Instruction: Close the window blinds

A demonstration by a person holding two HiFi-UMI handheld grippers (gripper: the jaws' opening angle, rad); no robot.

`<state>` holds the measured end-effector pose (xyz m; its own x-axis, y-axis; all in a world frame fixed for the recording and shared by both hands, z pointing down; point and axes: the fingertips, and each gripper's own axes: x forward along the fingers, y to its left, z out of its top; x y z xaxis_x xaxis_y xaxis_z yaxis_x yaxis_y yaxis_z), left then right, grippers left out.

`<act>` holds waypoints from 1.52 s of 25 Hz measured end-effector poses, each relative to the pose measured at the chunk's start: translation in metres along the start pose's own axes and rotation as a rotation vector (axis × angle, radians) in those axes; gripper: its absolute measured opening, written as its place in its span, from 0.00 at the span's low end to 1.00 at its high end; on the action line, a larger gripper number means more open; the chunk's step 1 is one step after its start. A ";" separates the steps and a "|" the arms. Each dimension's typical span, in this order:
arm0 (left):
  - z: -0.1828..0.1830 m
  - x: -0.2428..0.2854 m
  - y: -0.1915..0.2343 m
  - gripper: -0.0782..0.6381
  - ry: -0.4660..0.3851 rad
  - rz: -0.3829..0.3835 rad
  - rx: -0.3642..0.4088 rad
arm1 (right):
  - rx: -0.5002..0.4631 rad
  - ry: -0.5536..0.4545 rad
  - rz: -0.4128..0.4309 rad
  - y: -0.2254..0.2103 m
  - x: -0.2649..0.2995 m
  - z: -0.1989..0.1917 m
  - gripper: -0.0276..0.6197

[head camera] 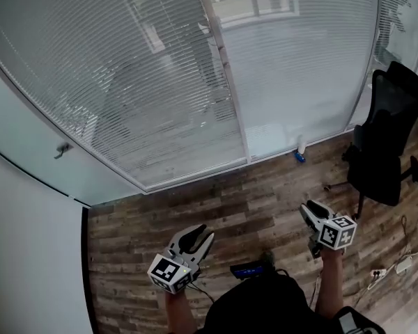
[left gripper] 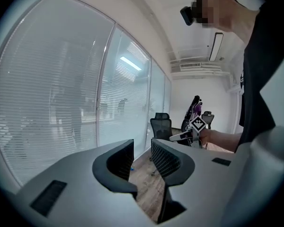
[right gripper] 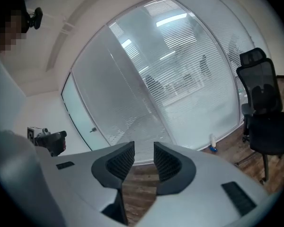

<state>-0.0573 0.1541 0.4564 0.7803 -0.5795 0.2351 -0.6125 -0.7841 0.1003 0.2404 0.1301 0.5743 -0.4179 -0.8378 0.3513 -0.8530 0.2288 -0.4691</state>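
Note:
White slatted blinds (head camera: 160,82) hang behind the glass wall ahead, split into panels by a metal post (head camera: 226,75); they also show in the left gripper view (left gripper: 52,103) and the right gripper view (right gripper: 180,79). Both grippers hang low over the wooden floor, well short of the glass. My left gripper (head camera: 198,235) (left gripper: 142,148) is open with nothing between its jaws. My right gripper (head camera: 312,209) (right gripper: 143,150) is open and empty too. Each gripper shows in the other's view: the right one (left gripper: 191,131) and the left one (right gripper: 49,138).
A black office chair (head camera: 386,145) (right gripper: 265,112) stands at the right by the glass. A small white and blue bottle (head camera: 301,152) sits at the foot of the wall. A glass door with a handle (head camera: 61,149) is at the left. Cables and a power strip (head camera: 397,266) lie at the lower right.

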 end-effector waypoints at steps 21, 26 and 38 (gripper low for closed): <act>-0.058 -0.078 -0.090 0.28 -0.180 -0.091 -0.230 | -0.100 0.063 -0.111 0.079 -0.177 -0.050 0.25; -0.034 -0.094 -0.080 0.28 -0.227 0.013 -0.229 | -0.160 0.025 0.006 0.102 -0.163 -0.025 0.25; -0.021 -0.053 -0.210 0.28 -0.137 0.007 -0.176 | 0.002 -0.011 0.042 0.003 -0.257 -0.053 0.25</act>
<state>0.0275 0.3544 0.4428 0.7786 -0.6189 0.1036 -0.6210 -0.7361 0.2694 0.3286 0.3728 0.5257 -0.4499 -0.8328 0.3225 -0.8341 0.2627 -0.4851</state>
